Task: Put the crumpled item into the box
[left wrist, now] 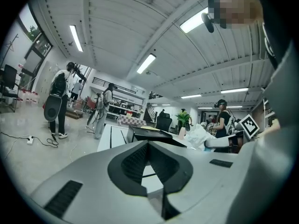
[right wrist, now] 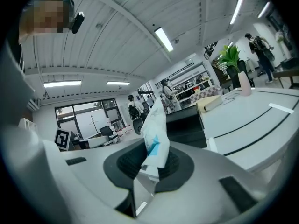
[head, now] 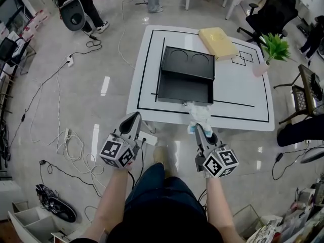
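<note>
A crumpled white-and-blue item (head: 198, 114) sticks up out of my right gripper (head: 199, 129), whose jaws are shut on its lower end; in the right gripper view the item (right wrist: 154, 134) rises from between the pads (right wrist: 169, 161). It hangs at the near edge of the white table (head: 243, 90), just in front of the open black box (head: 183, 87). The box's lid (head: 188, 62) is folded back behind it. My left gripper (head: 134, 117) is off the table's front left, shut with nothing in it; its pads (left wrist: 135, 160) meet. The left gripper view also shows the box (left wrist: 149, 135) and the item (left wrist: 198, 135).
A yellow padded pack (head: 216, 42) lies on the table's far side, and a potted plant (head: 273, 47) stands at its right corner. Cables and a power strip (head: 66, 135) run over the floor at left. Chairs (head: 271, 11) and people stand round the table.
</note>
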### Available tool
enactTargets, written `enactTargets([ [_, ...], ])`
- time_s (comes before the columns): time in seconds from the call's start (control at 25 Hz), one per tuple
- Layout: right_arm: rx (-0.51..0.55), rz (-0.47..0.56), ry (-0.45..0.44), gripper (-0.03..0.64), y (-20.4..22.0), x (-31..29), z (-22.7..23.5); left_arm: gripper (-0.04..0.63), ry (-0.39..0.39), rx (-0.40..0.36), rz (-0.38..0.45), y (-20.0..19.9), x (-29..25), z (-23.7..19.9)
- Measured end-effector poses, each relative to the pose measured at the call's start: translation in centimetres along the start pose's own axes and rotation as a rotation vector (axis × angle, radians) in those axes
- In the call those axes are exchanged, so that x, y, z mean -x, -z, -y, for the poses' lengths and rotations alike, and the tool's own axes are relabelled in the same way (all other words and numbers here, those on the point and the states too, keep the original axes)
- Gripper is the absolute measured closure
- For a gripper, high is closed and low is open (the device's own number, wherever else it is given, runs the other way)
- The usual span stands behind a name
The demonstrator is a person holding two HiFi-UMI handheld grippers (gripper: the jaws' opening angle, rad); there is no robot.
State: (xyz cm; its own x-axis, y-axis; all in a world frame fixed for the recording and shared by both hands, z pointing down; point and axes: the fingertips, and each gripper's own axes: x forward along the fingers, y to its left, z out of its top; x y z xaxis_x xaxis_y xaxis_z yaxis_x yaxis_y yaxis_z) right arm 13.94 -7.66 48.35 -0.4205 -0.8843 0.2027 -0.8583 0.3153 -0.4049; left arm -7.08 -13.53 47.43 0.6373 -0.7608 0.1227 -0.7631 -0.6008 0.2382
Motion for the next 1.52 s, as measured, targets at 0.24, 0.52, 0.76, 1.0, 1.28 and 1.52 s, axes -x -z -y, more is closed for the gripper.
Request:
enactTargets([
  [0.24, 0.014, 0.014, 0.007, 0.572, -2.4, -3.4, 1.1, 0.595, 0.039, 0.002, 0.015, -1.5, -4.3, -1.3],
  [0.52, 0.025, 0.001, 0.005, 0.572, -4.6, -6.7, 2.7, 0.595, 0.081, -0.018, 0.004, -2.5, -9.0, -2.4],
  [0.76, 0.040, -0.022, 0.007, 0.572, -5.8, -9.3, 3.5, 0.595, 0.115, -0.016, -0.002, -3.2, -12.2, -3.4],
  [1.0, 0.111, -0.060, -0.007, 0.572, -6.4, -11.4, 3.7, 0.595, 0.149, -0.032, 0.003, -3.3, -14.2, -3.4],
  [1.28, 0.268, -0.161, -0.063, 0.572, -6.9, -13.6, 4.4, 0.595, 0.131, -0.026, -0.013, -2.9, -15.3, -3.7],
  [1.52, 0.432, -0.317, -0.150, 0.572, -6.5, -16.0, 5.6, 0.595, 0.076, -0.011, -0.011, -2.9, -16.3, -4.4],
])
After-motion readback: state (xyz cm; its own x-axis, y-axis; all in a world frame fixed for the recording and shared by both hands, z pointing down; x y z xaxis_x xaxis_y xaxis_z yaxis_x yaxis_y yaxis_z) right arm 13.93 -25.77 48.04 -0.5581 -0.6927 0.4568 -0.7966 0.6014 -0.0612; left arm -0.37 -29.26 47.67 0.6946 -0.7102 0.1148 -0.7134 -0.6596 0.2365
